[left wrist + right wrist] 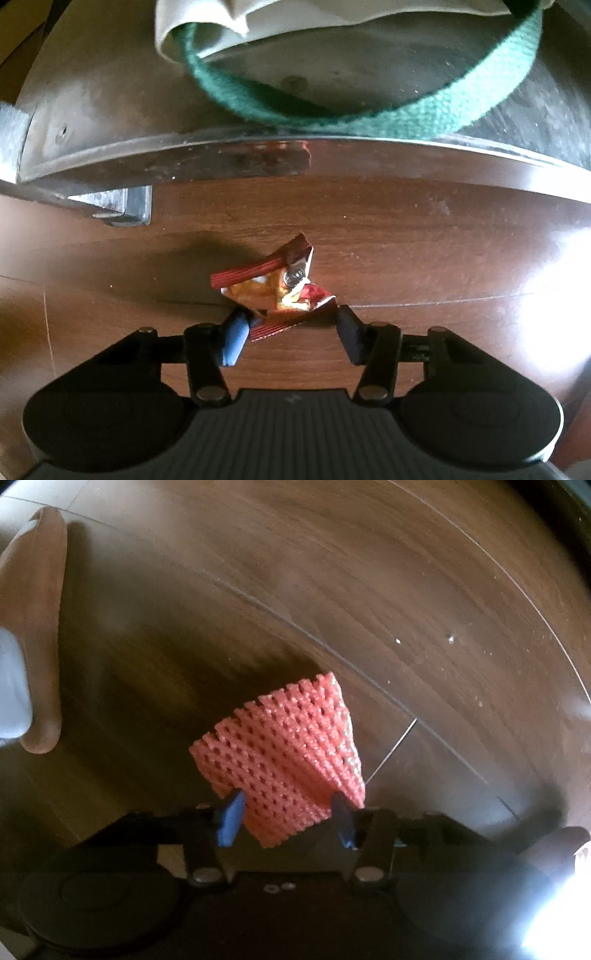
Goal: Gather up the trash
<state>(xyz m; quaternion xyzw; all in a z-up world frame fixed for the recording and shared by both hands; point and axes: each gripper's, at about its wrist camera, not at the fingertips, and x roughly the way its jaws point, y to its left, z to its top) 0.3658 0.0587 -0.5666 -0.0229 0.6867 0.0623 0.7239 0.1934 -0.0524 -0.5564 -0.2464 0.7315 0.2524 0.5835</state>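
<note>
- Left gripper (291,328): black two-finger tool with one blue pad (234,341) and one dark pad. Jaws spread wide, clamping nothing; the pads flank the near end of the wrapper, the blue one touching or just beside its lower edge, the dark one close to its opposite corner.
- Snack wrapper (279,286): crumpled red and orange foil packet with a silver inner patch showing. Lies on the wooden floor (406,258), directly ahead of the left gripper and between its fingertips at the near end.
- Metal ledge (236,155): shiny curved surface beyond the wrapper, raised above the floor, with a square leg at the left.
- Cloth bag (221,22): pale fabric item resting on the metal surface, with a green woven strap (424,110) looping forward to the ledge's front edge.
- Right gripper (288,812): same build, blue pads on both fingers. Jaws closed in on the foam net, pinching its lower part from both sides.
- Foam net (280,753): coral-pink mesh sleeve of the fruit-packing kind, slightly squashed. Held in the right gripper, fanning out ahead of the fingertips above the floor planks; whether its far end touches the floor cannot be told.
- Brown object (37,627): rounded reddish-brown form at the left edge of the right wrist view, well apart from the net; blurred, identity unclear.
</note>
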